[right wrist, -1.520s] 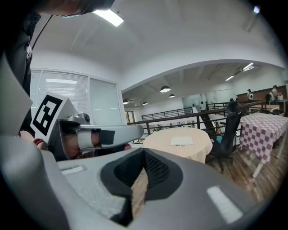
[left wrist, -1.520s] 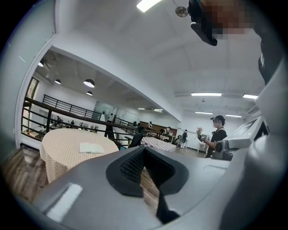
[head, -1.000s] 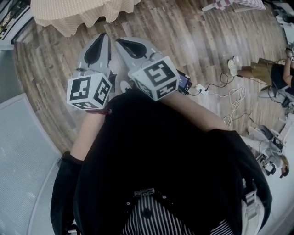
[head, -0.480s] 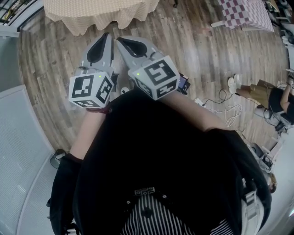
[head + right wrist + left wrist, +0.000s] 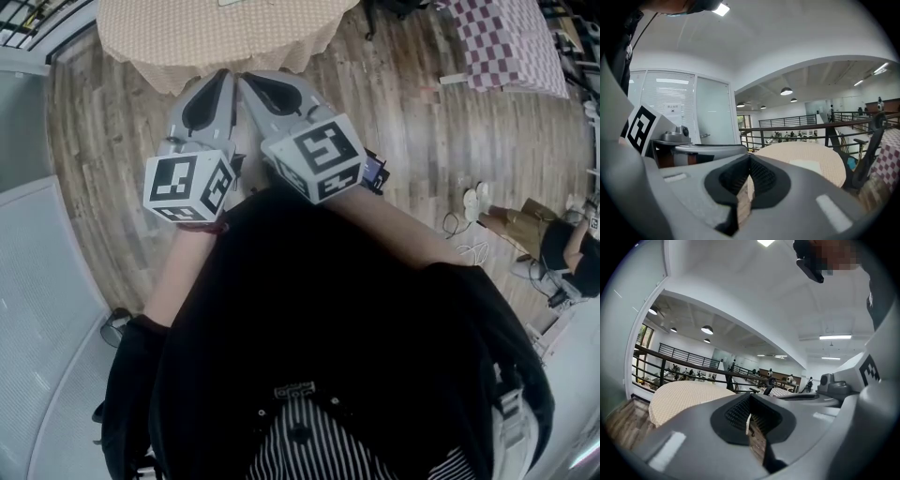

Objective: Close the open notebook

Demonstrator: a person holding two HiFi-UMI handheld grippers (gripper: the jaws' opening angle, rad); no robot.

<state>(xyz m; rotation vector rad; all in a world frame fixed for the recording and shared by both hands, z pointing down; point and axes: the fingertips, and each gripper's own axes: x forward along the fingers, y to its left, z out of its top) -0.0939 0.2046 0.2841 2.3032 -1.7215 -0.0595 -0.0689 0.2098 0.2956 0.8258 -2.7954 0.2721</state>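
Observation:
A round table (image 5: 216, 37) under a beige checked cloth stands ahead at the top of the head view. On it the right gripper view shows a pale flat sheet (image 5: 808, 165), too small to tell as the notebook. My left gripper (image 5: 221, 79) and right gripper (image 5: 247, 81) are held side by side before my chest, tips near each other and pointing at the table. Both are shut with nothing between the pads. The left gripper (image 5: 750, 397) looks over the table's (image 5: 684, 394) edge, and the right gripper (image 5: 750, 160) faces the tabletop (image 5: 834, 168).
Wooden floor lies between me and the table. A second table with a purple checked cloth (image 5: 506, 37) stands at the top right. A person sits on the floor at the right (image 5: 553, 239), with white shoes (image 5: 476, 202) nearby. An office chair (image 5: 869, 154) is beside the round table, and a railing (image 5: 797, 126) runs behind it.
The round table has come further into the head view and nearer. Both grippers keep the same shut pose in front of my body. The person on the floor has slid lower right.

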